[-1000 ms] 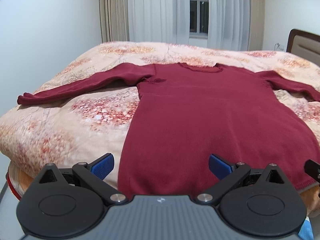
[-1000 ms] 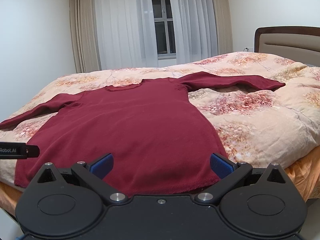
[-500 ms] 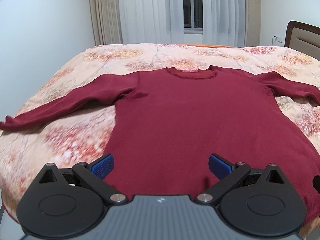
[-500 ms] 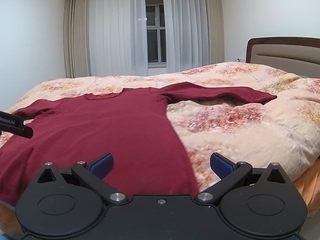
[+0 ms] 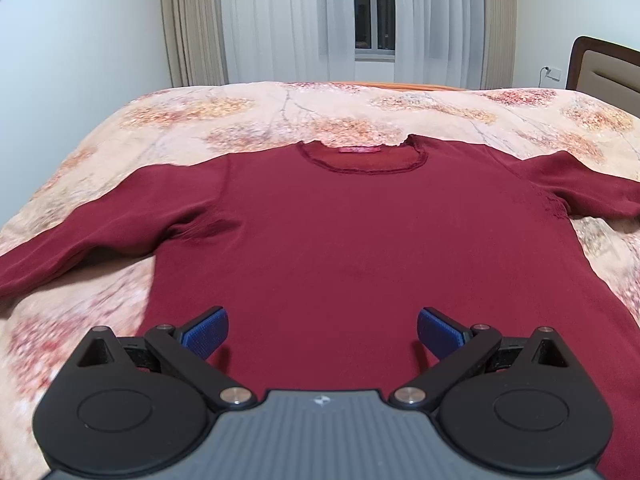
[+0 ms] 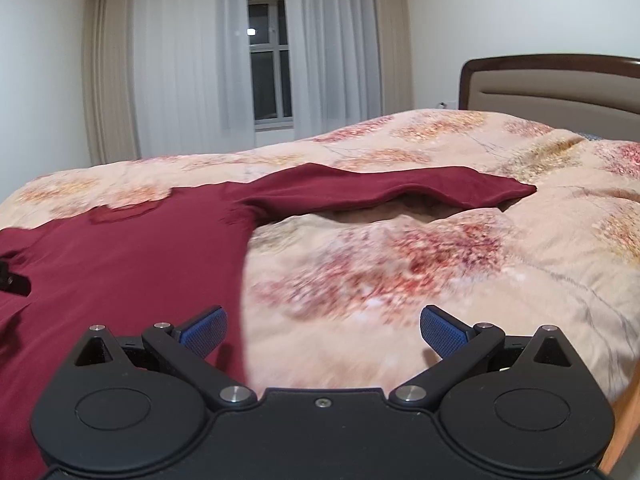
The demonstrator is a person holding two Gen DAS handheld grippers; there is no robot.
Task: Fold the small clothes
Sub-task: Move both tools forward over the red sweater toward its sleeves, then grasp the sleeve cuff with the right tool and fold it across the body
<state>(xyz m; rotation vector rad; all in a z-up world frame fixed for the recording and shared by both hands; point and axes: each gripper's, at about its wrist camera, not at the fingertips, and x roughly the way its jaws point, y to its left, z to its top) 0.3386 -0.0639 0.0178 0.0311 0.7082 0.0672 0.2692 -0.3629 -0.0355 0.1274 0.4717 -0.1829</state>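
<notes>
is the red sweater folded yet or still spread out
Spread out, not folded. The sweater lies flat on the bed, neckline visible, and both sleeves stretch outward. Neither open hand-held gripper holds it.

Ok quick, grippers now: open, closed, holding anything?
Left gripper: open, empty, over the red sweater.
Right gripper: open, empty, over the sweater's edge.

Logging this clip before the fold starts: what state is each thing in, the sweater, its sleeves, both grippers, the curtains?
Red sweater: spread flat on the bed, front up, unfolded.
Right sleeve: stretched out sideways, unfolded.
Left sleeve: stretched out sideways, unfolded.
Left gripper: open, empty, over the sweater.
Right gripper: open, empty, over the sweater's edge.
Curtains: parted at the window.
</notes>
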